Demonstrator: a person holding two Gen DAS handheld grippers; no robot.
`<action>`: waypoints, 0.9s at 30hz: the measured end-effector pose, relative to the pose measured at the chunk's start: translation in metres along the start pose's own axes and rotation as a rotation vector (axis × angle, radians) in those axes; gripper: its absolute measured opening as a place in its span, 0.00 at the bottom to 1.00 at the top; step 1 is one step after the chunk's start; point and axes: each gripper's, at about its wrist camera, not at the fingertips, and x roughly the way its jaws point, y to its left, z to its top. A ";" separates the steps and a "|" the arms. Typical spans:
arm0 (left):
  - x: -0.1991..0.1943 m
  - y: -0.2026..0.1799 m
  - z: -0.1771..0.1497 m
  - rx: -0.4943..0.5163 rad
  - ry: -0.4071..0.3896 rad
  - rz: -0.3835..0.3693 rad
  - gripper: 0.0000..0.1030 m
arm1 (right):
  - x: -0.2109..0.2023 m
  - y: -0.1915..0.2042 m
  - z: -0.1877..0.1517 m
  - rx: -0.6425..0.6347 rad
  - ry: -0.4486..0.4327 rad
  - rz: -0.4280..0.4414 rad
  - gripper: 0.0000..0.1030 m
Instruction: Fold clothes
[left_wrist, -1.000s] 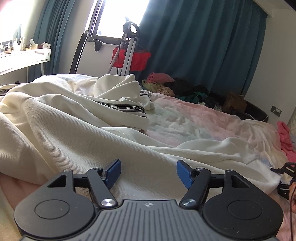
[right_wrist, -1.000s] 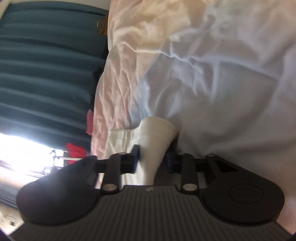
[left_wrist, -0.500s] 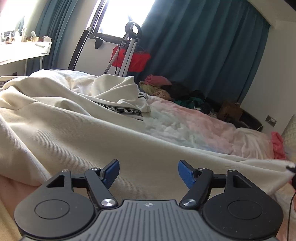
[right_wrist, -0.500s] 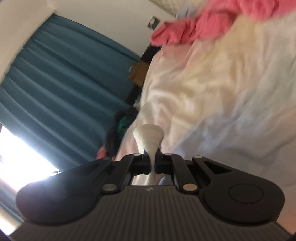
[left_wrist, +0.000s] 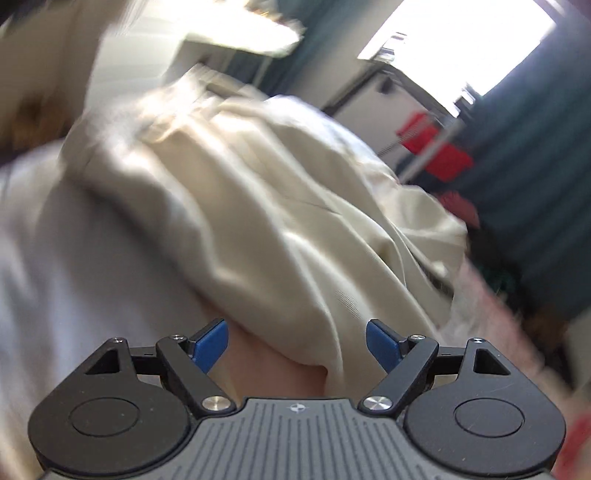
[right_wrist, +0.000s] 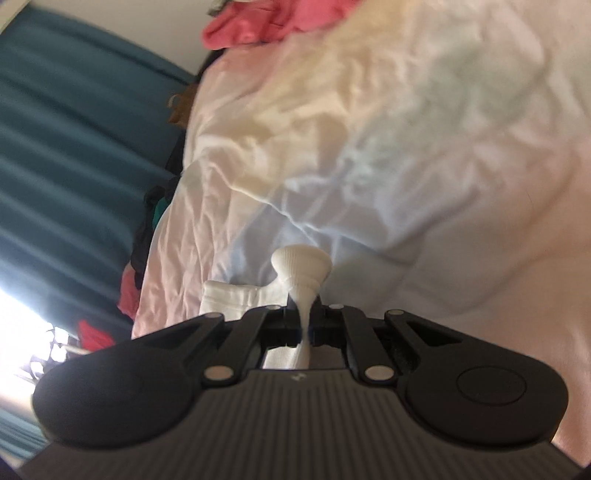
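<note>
A cream garment (left_wrist: 266, 206) lies rumpled on the bed in the blurred, tilted left wrist view. My left gripper (left_wrist: 297, 341) is open, its blue pads wide apart, just in front of the garment's near edge and holding nothing. In the right wrist view my right gripper (right_wrist: 303, 326) is shut on a cream ribbed cuff (right_wrist: 301, 264) of the garment, which flares out beyond the fingertips. More of the cream cloth (right_wrist: 232, 299) shows just left of the jaws, above the bed sheet.
The bed has a pale pink and white sheet (right_wrist: 406, 147). A pink cloth (right_wrist: 266, 26) lies at the bed's far end. Teal curtains (right_wrist: 74, 147) hang beyond. A red bag on a stand (left_wrist: 436, 147) and a bright window (left_wrist: 465, 44) are at the back.
The left gripper has swung and tilted sharply, staying open; its view is now blurred. The right gripper closed on the cuff a second ago and still holds it, having turned back toward the sheet.
</note>
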 end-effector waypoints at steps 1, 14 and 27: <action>0.003 0.013 0.007 -0.090 0.015 -0.004 0.81 | -0.004 -0.001 -0.001 -0.012 -0.005 -0.001 0.06; -0.006 0.070 0.087 -0.367 -0.204 0.118 0.24 | 0.006 -0.008 -0.002 0.030 0.010 -0.018 0.06; -0.128 0.077 0.149 -0.250 -0.121 -0.002 0.10 | -0.051 0.002 -0.006 -0.018 -0.075 -0.103 0.06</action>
